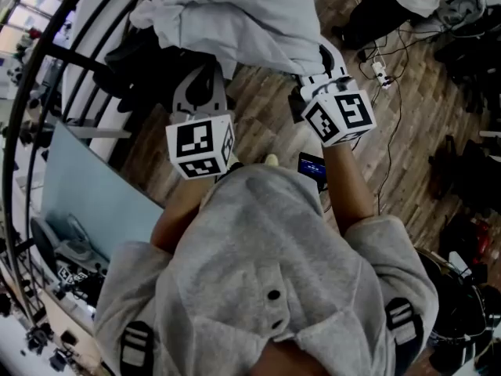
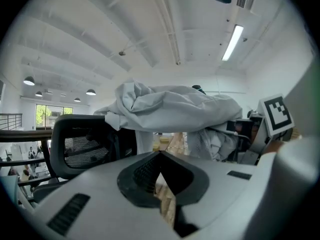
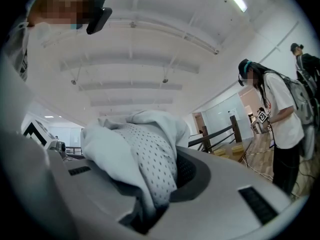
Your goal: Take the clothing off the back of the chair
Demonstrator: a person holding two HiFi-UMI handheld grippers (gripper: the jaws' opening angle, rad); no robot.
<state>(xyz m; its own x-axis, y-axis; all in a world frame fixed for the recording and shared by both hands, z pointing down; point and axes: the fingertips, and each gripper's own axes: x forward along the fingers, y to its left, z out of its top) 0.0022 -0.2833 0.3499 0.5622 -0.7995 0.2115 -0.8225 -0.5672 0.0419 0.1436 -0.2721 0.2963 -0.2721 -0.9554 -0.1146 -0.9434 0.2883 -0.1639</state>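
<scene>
A light grey garment (image 1: 235, 18) is bunched over the back of a black mesh office chair (image 1: 145, 65). In the left gripper view the garment (image 2: 170, 109) hangs over the chair back (image 2: 85, 144), a little beyond my jaws. My left gripper (image 1: 200, 92) points at the chair. Its jaws (image 2: 160, 156) meet at the tips with nothing between them. My right gripper (image 1: 325, 61) reaches the garment's right edge. It is shut on a fold of the cloth (image 3: 145, 154), whose dotted lining fills the jaws (image 3: 160, 184).
Cables and a power strip (image 1: 383, 73) lie on the wood floor to the right, with dark bags (image 1: 470, 171) beyond. A curved railing (image 1: 31, 92) and a pale board (image 1: 86, 194) stand at the left. A person (image 3: 277, 119) stands off to the right.
</scene>
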